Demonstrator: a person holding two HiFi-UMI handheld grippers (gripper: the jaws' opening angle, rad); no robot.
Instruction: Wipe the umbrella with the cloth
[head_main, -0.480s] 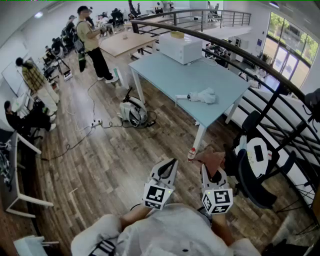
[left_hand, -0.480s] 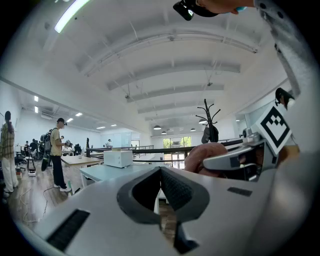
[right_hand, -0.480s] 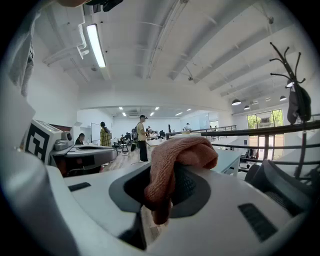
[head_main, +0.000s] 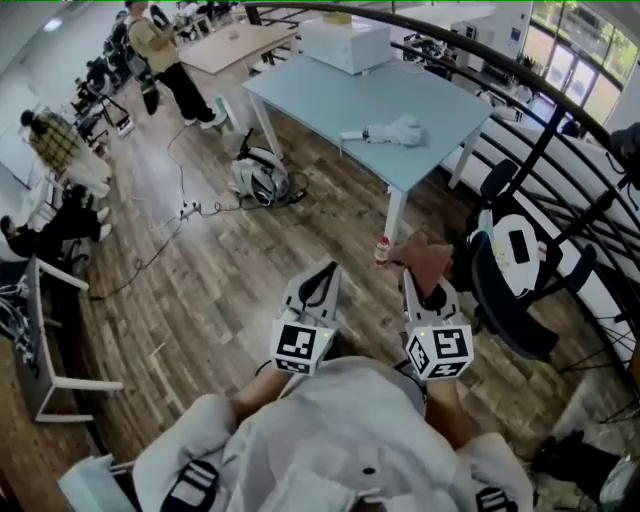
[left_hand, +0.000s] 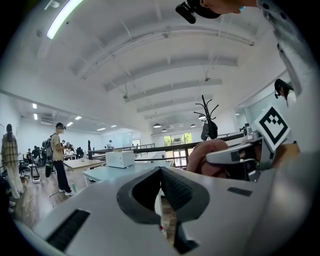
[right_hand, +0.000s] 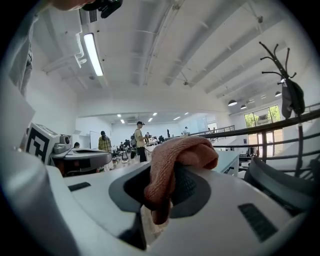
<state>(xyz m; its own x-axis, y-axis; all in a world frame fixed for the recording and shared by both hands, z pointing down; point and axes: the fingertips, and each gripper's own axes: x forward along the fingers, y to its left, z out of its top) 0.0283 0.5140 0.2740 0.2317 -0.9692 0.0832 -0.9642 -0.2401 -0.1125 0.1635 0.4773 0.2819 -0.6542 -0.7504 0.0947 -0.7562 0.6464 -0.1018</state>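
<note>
Head view, umbrella (head_main: 392, 131) on table (head_main: 312, 92), handle (head_main: 351, 135) leftward, right tongs (head_main: 418, 283) gripping cloth (head_main: 426, 259), left tongs (head_main: 323, 274) pressed together

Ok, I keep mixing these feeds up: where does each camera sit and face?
Head view: on the head, steeply down at the table; shows shoulders, left gripper, right gripper.
Left gripper view: on that gripper, level along its shut, empty jaws toward the table; right gripper beside.
Right gripper view: on that gripper, level along jaws shut on the cloth; left gripper beside.
All share the cloth.
</note>
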